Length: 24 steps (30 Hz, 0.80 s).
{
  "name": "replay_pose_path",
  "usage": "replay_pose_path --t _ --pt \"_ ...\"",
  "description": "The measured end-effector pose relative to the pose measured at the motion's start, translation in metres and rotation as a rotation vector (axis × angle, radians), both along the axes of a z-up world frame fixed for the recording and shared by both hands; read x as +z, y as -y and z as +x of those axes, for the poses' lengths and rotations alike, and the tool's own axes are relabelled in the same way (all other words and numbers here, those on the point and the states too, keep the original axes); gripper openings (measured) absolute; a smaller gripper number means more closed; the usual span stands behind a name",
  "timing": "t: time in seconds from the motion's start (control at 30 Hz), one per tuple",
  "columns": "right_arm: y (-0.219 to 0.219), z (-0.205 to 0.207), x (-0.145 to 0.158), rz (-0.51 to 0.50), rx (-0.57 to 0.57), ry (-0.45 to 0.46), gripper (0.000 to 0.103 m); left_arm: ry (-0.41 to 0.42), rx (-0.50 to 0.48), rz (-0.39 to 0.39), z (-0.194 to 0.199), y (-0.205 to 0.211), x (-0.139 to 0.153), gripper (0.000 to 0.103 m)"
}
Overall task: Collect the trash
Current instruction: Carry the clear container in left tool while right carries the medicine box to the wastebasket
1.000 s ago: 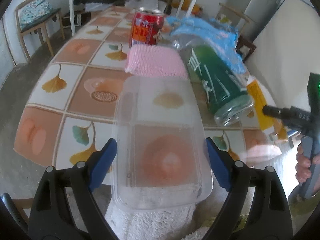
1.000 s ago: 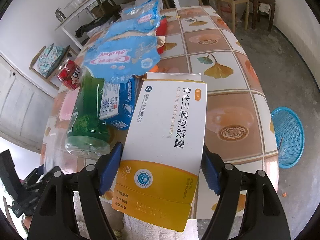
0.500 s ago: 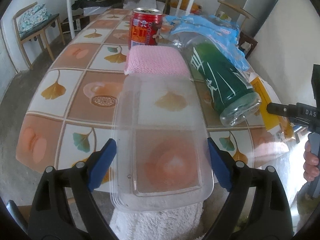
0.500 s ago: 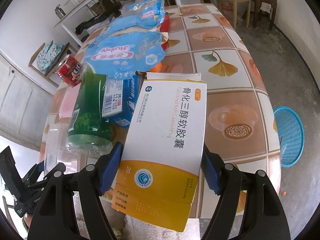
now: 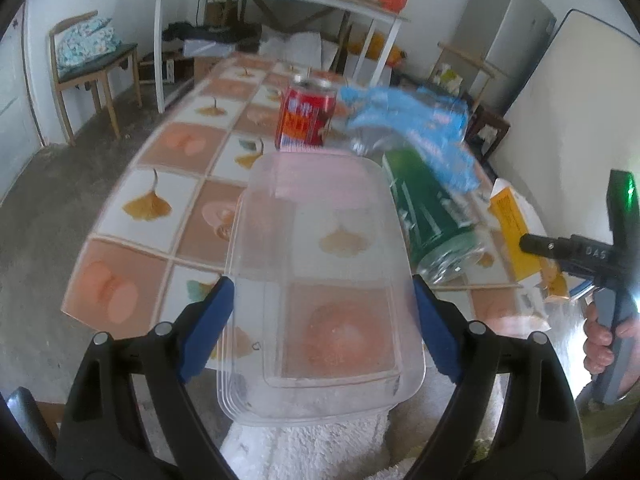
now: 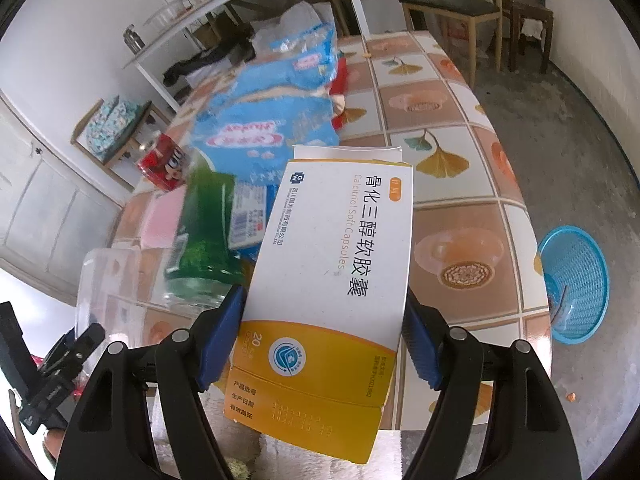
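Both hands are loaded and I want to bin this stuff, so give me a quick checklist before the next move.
1. Left hand-held gripper shut on the clear plastic container: ok.
2. Right hand-held gripper shut on the medicine box: ok.
3. Blue basket on the floor beside the table, in view: ok.
4. Room in the basket: cannot tell.
5. Table cleared: not ok; red can, green bottle and blue wrapper are on it.

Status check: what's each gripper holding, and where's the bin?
Left gripper shut on clear tray. Right gripper shut on pill box. Blue basket on floor, right of table. Green bottle, can still on table.
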State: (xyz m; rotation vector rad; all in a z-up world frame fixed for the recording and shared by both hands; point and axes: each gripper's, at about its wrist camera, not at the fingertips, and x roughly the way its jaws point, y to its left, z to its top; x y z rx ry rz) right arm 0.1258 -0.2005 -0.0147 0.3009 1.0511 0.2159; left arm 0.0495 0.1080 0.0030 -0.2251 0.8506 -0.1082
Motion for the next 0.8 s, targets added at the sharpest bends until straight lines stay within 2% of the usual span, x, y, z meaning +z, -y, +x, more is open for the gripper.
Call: replay_pose_path --t 0.23,0.37,0.43,0.57,0.63,0.73,0.8 --pt "0.022 -0.024 0.029 0.086 -0.028 0.11 0.072 0.105 -0.062 -0.012 -0.01 0.012 0.052 0.083" --pt "0.06 -0.046 0.045 0.126 -0.109 0.173 0.072 0.164 -0.168 -0.036 0.002 0.042 0.086 0.083" --pt "0.093 -0.064 0.053 0.138 -0.187 0.212 0.072 0.169 -0.254 -0.056 0.017 0.07 0.1 0.083" --pt "0.154 -0.094 0.054 0.152 -0.333 0.236 0.072 0.12 -0.461 -0.122 0.052 0.14 0.118 0.083" --pt "0.18 -0.108 0.05 0.152 -0.403 0.235 0.072 0.077 -0.579 -0.134 0.072 0.195 0.121 0.083" --pt "0.227 -0.128 0.032 0.184 -0.522 0.215 0.072 0.005 -0.699 -0.142 0.093 0.261 0.113 0.083" --pt "0.259 -0.141 0.011 0.226 -0.602 0.187 0.072 -0.074 -0.777 -0.144 0.11 0.312 0.1 0.083"
